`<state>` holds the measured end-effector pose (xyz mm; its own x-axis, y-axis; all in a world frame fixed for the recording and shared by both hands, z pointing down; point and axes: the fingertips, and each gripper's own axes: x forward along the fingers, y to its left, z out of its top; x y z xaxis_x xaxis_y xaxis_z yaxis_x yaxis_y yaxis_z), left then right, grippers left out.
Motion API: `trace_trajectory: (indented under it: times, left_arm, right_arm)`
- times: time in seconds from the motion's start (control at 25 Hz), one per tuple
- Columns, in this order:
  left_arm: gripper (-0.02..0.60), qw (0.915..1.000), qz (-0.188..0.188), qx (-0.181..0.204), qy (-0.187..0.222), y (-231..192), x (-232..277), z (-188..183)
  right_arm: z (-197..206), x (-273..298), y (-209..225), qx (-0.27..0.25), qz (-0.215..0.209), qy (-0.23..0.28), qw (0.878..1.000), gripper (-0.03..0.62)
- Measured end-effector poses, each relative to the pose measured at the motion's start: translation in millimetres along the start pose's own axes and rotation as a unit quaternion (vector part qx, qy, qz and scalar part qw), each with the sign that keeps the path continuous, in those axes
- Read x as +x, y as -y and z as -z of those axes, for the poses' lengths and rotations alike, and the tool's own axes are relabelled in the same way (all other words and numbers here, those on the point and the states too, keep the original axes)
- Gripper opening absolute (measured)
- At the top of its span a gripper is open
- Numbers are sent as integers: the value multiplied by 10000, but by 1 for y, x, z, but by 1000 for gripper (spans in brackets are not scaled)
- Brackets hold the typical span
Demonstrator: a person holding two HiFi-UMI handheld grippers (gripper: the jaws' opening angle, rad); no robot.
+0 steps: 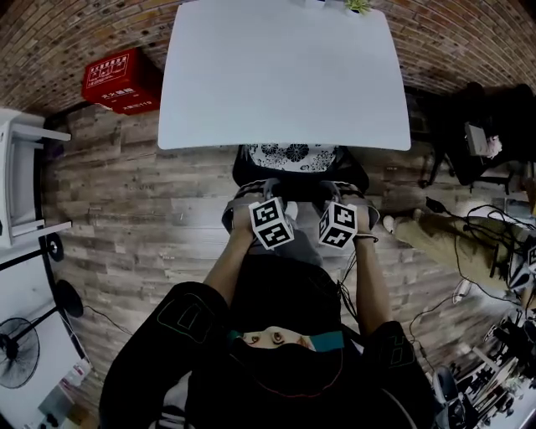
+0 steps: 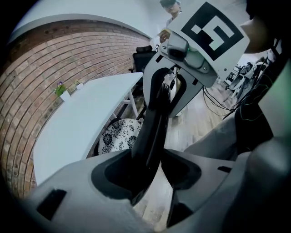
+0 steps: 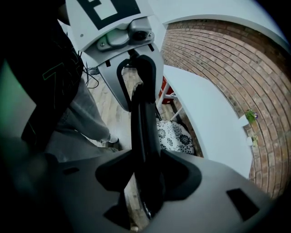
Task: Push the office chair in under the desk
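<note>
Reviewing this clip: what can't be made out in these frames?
Head view: the chair's base and wheels, hidden under the seat cushion and desk.
Head view: the plant at the desk's far edge, cut off by the top edge.
Head view: print on the red box, too small to read.

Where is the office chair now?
The office chair is centre of the head view, seat partly under the white desk, backrest clamped by the left gripper and right gripper.

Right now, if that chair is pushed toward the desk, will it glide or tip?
Likely glides: the office chair stands on flat plank floor, though its base is hidden. Its back looks rigid where the left gripper and right gripper clamp it, so it probably won't flex.
</note>
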<state>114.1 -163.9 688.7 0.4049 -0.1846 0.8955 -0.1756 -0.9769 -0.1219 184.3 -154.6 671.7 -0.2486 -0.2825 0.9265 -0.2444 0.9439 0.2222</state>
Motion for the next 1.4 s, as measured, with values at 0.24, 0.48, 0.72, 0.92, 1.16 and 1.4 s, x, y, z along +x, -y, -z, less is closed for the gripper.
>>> trace_trajectory:
  times: [0.24,0.48,0.72,0.92,1.16,1.4]
  left_arm:
    - [215,9999,-99,-97,-50,-14,11,-9]
    - [215,9995,-288,-145,-29,-40,7,-27]
    - [216,9996,-173,-210,-62,-44,19,-28]
    - [216,9991,-273,-218,-224,-59,18,-22]
    - [219,9977,-570,-224,-278,-84,15,-20]
    - [219,9980,-573,-195,-207,-93,23,-35]
  right_arm:
    - [7,5,20,2,8,222,9998,181]
    - [11,7,43,10,15,421,9991,189]
    - [9,10,58,45,-58,663,9978,215]
    - [-3,13,68,55,-169,919,9956,229]
    - [-17,12,86,91,-103,1184,9929,241]
    - [-5,10,104,147,93,1012,9947,241]
